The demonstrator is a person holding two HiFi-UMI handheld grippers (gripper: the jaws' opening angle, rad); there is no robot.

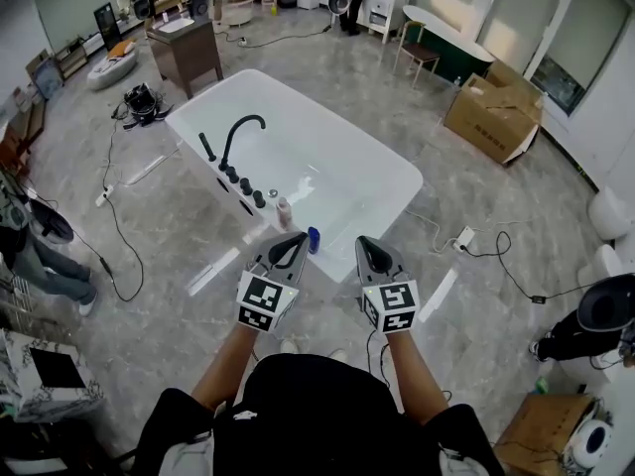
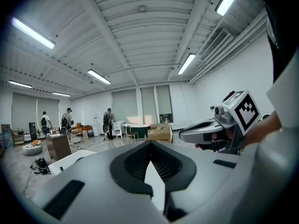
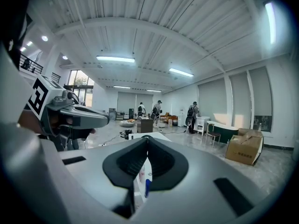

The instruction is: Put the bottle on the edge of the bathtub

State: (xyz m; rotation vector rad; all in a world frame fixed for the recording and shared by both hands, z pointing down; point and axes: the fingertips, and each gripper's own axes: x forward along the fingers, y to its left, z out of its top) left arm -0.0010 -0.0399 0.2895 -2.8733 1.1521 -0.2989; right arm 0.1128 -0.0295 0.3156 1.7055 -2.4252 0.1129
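The person stands at the near corner of the white bathtub (image 1: 327, 172) and holds both claws above the floor, just in front of it. The left claw (image 1: 291, 247) has its jaws pressed together with nothing between them; in the left gripper view only a thin slit stays between the dark pads, and the white tub shows through it. The right claw (image 1: 369, 251) is pressed together as well and holds nothing. The two claws are side by side and apart from each other, both pointing toward the tub. On the near edge of the bathtub a pale bottle (image 1: 285, 212) stands upright, and a small blue bottle (image 1: 314, 239) stands near it on the same edge, closer to the corner and just ahead of the left claw's tip. No claw touches either bottle. A black faucet (image 1: 238, 132) rises from the same edge, farther along.
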